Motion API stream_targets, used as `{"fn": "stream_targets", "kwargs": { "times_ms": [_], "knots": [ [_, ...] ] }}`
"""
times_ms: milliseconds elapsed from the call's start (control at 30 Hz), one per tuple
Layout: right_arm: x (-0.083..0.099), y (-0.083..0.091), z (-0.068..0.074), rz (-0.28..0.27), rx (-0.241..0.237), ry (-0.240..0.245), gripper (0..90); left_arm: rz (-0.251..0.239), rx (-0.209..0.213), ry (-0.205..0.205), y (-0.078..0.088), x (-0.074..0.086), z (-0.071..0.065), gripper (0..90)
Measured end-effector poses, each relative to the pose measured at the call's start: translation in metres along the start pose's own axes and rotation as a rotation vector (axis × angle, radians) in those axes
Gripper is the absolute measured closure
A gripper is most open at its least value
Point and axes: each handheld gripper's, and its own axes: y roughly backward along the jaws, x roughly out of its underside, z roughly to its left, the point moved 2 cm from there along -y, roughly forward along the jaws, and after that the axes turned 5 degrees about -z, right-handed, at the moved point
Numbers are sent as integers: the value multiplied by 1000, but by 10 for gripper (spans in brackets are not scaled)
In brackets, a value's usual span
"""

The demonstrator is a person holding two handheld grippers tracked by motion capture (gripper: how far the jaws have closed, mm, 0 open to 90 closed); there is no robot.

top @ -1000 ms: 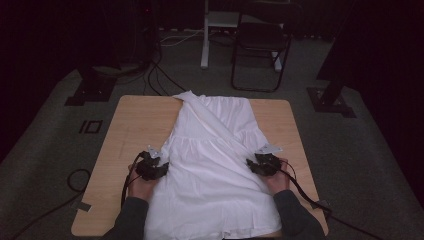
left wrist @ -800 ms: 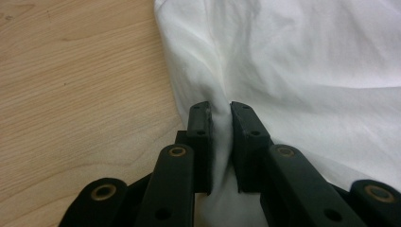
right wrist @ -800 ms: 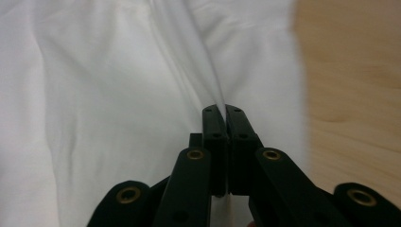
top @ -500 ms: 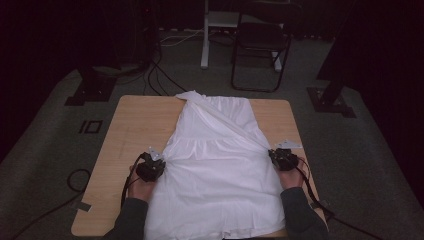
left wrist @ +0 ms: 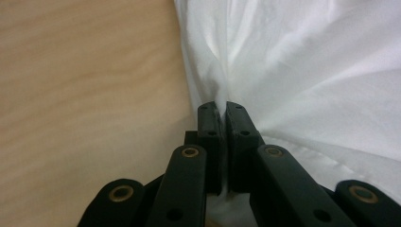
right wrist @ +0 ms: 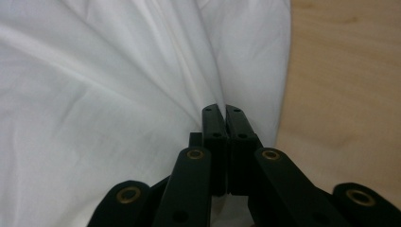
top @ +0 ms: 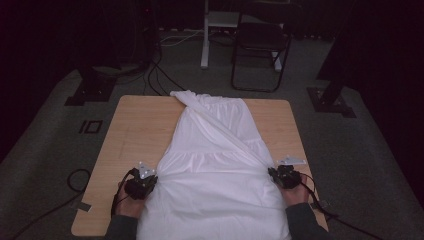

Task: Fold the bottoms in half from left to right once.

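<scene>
So you've got the white dress (top: 212, 170) spread flat down the middle of the counter (top: 135, 130), narrow end out at 12 o'clock, wide hem at 6. Your left tool (top: 145, 181) sits at about 8 o'clock on the cloth's edge, its jaws having just clamped down tight on a pinch of fabric. Your right tool (top: 280, 175) at 4 o'clock has done the same on the opposite edge. Both side edges look pulled outward, with creases fanning from each pinch.

White garment (top: 215, 170): soft matt cloth, creased. Table (top: 140, 125): pale smooth wood grain. Tongs: matt black plastic.
</scene>
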Motion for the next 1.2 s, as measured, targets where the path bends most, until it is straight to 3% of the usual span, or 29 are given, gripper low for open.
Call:
{"fn": "stream_targets", "kwargs": {
  "times_ms": [167, 267, 400, 567, 800, 833, 1067, 1100, 1200],
  "knots": [
    [10, 15, 8, 30, -24, -8, 881, -11, -4, -13, 7, 4, -8, 822],
    [6, 13, 7, 28, -19, -7, 697, -46, 0, 10, 8, -1, -6, 609],
    [-9, 10, 4, -31, -29, 4, 507, -84, 0, 15, 9, -15, -2, 551],
    [-34, -3, 3, -71, -78, 27, 470, -103, -7, 11, -2, -30, 1, 541],
    [-58, -31, 14, -72, -117, 71, 470, -83, -2, 19, -24, -46, 5, 538],
    [-68, -43, 20, -71, -122, 96, 482, -79, 4, 23, -29, -48, 5, 533],
    [-84, -77, 26, -39, -130, 76, 532, -61, 35, 16, -42, -47, -4, 495],
    [-85, -79, 27, -30, -134, 75, 557, -59, 39, 17, -43, -45, -6, 486],
    [-83, -82, 27, -16, -130, 91, 837, -56, 50, 23, -45, -41, -9, 481]
  ]
}}
